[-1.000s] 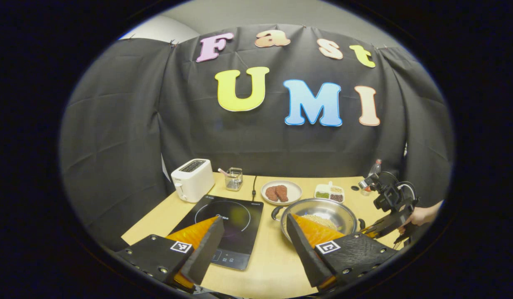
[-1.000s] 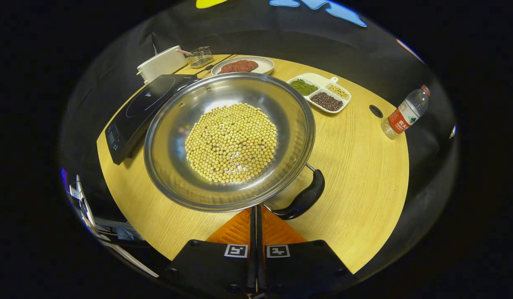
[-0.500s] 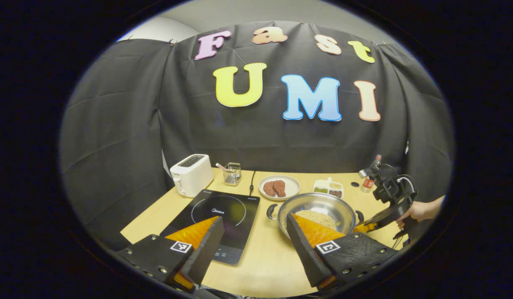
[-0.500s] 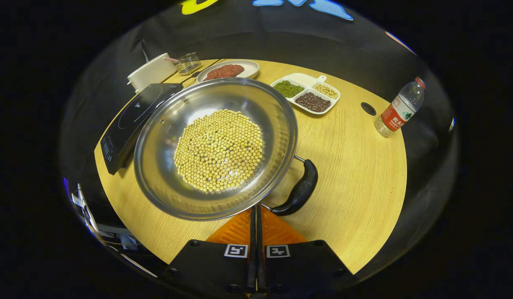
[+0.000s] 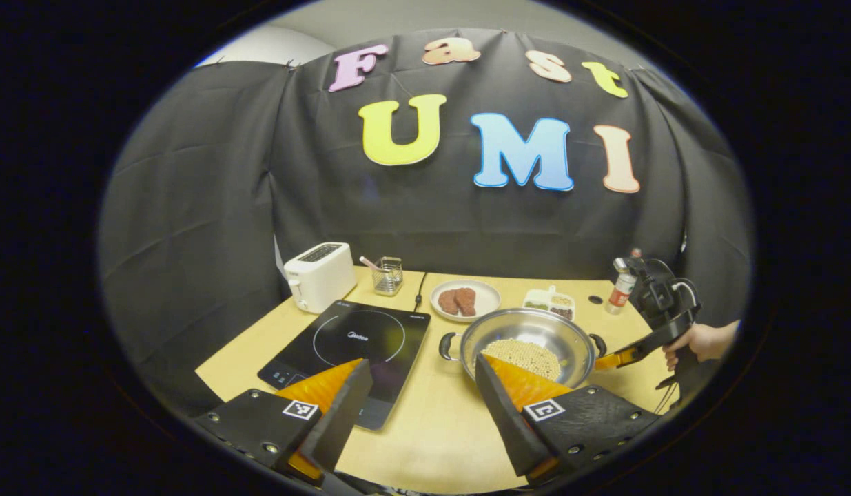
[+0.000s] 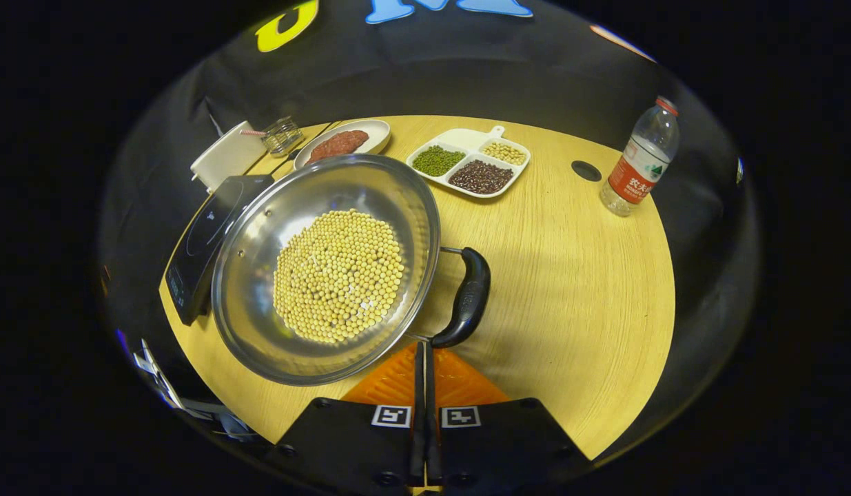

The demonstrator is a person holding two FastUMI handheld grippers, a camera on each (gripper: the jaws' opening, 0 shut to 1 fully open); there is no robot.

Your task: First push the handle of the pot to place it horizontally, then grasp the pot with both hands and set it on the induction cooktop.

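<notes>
Right gripper: fingers pressed together with nothing between them, the tip just beside the near end of the pot's black handle.
Left gripper: jaws spread wide and empty, hanging above the near table edge, well apart from the pot.
Pot: a steel pan of soybeans sitting on the wooden table, beside the induction cooktop and not on it; its other handle faces the cooktop.
Step in hand: the handle push, I'd judge, with the closed tip nudging the pot round; no two-handed grasp begun.
Next move: likely both grippers opening onto the two handles, then a level lift across, since the beans would spill at a tilt.
Farther back: plate of meat, divided dish of beans, water bottle, toaster, small wire basket.
</notes>
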